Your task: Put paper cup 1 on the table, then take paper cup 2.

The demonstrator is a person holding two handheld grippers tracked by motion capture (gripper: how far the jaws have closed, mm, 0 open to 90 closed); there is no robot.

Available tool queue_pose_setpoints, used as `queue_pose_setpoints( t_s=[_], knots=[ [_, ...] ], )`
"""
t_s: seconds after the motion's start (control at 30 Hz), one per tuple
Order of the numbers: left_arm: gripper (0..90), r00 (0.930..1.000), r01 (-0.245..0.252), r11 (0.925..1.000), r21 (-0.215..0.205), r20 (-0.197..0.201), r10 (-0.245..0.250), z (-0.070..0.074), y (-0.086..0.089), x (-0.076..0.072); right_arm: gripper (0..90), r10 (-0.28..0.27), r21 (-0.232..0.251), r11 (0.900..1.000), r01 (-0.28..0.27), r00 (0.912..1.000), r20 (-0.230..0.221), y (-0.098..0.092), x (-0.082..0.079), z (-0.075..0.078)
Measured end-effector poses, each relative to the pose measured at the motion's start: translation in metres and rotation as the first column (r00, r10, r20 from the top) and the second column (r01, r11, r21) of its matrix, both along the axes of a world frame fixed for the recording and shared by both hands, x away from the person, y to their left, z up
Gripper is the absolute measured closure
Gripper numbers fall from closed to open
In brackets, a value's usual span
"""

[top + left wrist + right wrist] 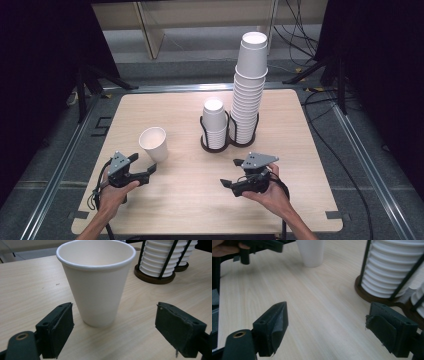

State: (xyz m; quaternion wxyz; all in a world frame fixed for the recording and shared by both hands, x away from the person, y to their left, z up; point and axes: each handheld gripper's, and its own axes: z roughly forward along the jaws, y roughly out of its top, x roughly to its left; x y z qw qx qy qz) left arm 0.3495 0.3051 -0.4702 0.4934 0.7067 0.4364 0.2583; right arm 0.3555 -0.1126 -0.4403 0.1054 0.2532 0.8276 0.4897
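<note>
We see a grey floor [380, 165] with black cables around a pale wooden table [190, 200]. On the table stands a two-ring holder [227, 142] with a tall and a short cup stack. A single paper cup [154, 143] stands upright on the table's left side. Our left gripper [145, 167] sits just before the cup, jaws spread wide, gripping nothing. The right gripper [232, 175] is likewise wide open and empty.
</note>
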Motion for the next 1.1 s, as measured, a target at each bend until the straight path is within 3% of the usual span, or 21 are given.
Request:
queue_pose_setpoints(
  t_s=[0.07, 0.1, 0.33, 0.53, 0.6, 0.7, 0.77, 1.03, 1.1],
  knots=[
    [14.8, 0.9999, -0.009, 0.9999, 0.009, -0.012, 0.009, 0.003, -0.002, -0.007, 17.8, -0.020, -0.004, 1.000, 0.020, 0.9997, 0.010, -0.004, 0.002, 0.000],
    [14.8, 1.0000, -0.001, 1.0000, -0.004, -0.003, 0.001, 0.003, -0.004, -0.009, 17.7, -0.045, 0.002, 0.999, 0.045, 0.9990, -0.007, -0.005, 0.002, 0.000],
    [14.8, 0.9989, 0.034, 0.9994, 0.001, 0.032, -0.034, 0.007, -0.016, -0.033, 16.1, -0.122, 0.023, 0.992, 0.122, 0.9925, -0.009, -0.016, 0.004, 0.002],
    [14.8, 0.9977, 0.048, 0.9985, -0.029, 0.050, -0.046, 0.014, -0.019, -0.051, 16.3, -0.143, 0.017, 0.990, 0.143, 0.9898, 0.000, -0.024, 0.008, 0.001],
    [14.7, 0.9979, 0.047, 0.9988, -0.011, 0.045, -0.046, 0.015, -0.020, -0.059, 16.2, -0.154, 0.018, 0.988, 0.154, 0.9881, -0.005, -0.026, 0.008, 0.001],
    [14.8, 0.9964, 0.073, 0.9972, -0.016, 0.044, -0.072, 0.011, -0.022, -0.064, 16.2, -0.166, 0.022, 0.986, 0.166, 0.9861, -0.007, -0.028, 0.009, 0.001],
    [14.8, 0.9963, 0.075, 0.9972, -0.008, 0.043, -0.074, 0.010, -0.022, -0.065, 16.1, -0.167, 0.033, 0.985, 0.168, 0.9852, -0.040, -0.027, 0.008, 0.001],
    [14.7, 0.9943, 0.086, 0.9963, -0.002, 0.062, -0.086, 0.010, -0.021, -0.063, 15.8, -0.205, 0.040, 0.978, 0.205, 0.9787, 0.007, -0.035, 0.012, 0.012],
    [14.8, 0.9939, 0.087, 0.9962, -0.007, 0.068, -0.087, 0.009, -0.021, -0.063, 15.8, -0.218, 0.072, 0.974, 0.217, 0.9760, 0.004, -0.036, 0.013, 0.016]
  ],
)
